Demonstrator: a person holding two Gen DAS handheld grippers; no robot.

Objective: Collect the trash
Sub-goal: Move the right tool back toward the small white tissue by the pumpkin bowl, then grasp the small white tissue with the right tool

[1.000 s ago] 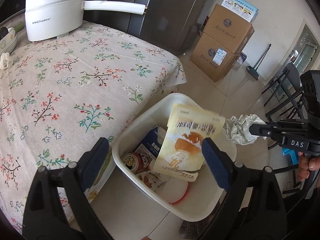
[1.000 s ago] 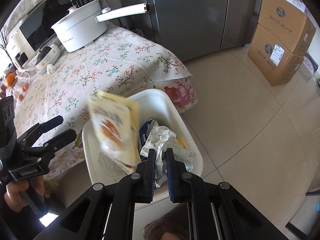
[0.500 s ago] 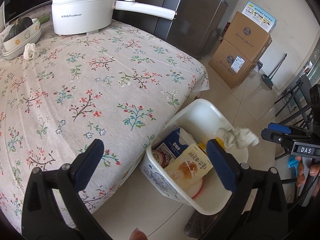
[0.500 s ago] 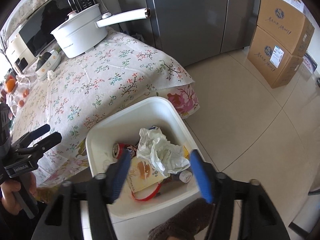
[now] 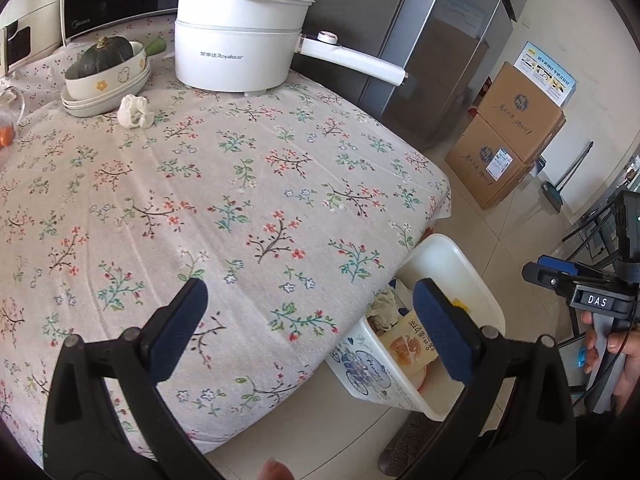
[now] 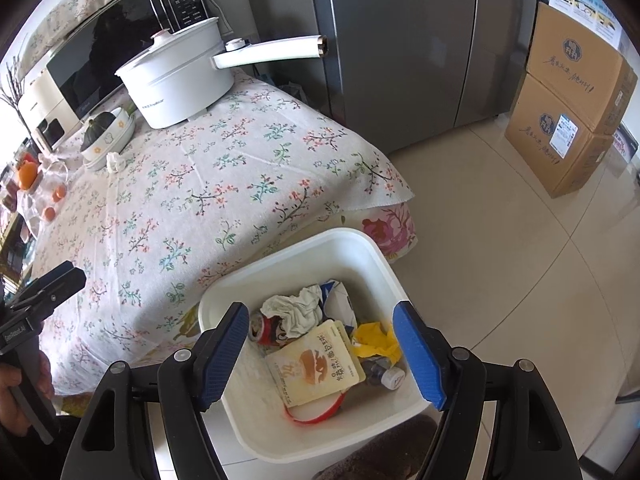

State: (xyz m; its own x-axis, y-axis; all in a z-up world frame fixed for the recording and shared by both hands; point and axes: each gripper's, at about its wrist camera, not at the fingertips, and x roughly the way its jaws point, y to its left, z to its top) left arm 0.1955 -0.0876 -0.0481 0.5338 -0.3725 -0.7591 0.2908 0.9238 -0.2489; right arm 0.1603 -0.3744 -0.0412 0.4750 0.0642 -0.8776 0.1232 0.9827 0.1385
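Observation:
A white trash bin (image 6: 352, 248) stands on the floor by the table corner; it also shows in the left wrist view (image 5: 476, 280). In it lie a yellow snack packet (image 6: 316, 364), a crumpled white tissue (image 6: 294, 310), a can and other wrappers. My right gripper (image 6: 324, 348) is open and empty above the bin. My left gripper (image 5: 308, 328) is open and empty over the table's near edge. A crumpled white tissue (image 5: 134, 111) lies on the floral tablecloth (image 5: 240, 200) beside the stacked bowls, far from both grippers; it also shows in the right wrist view (image 6: 113, 161).
A white electric pot (image 5: 240, 48) with a long handle stands at the back of the table. A bowl with a green squash (image 5: 106, 64) sits on its left. Oranges (image 6: 28, 174) lie at the far left. Cardboard boxes (image 6: 572, 100) and a fridge (image 6: 400, 40) stand beyond.
The snack packet and the tissue have dropped into the bin. My right gripper opened and let the tissue go. My left gripper swung back over the table.

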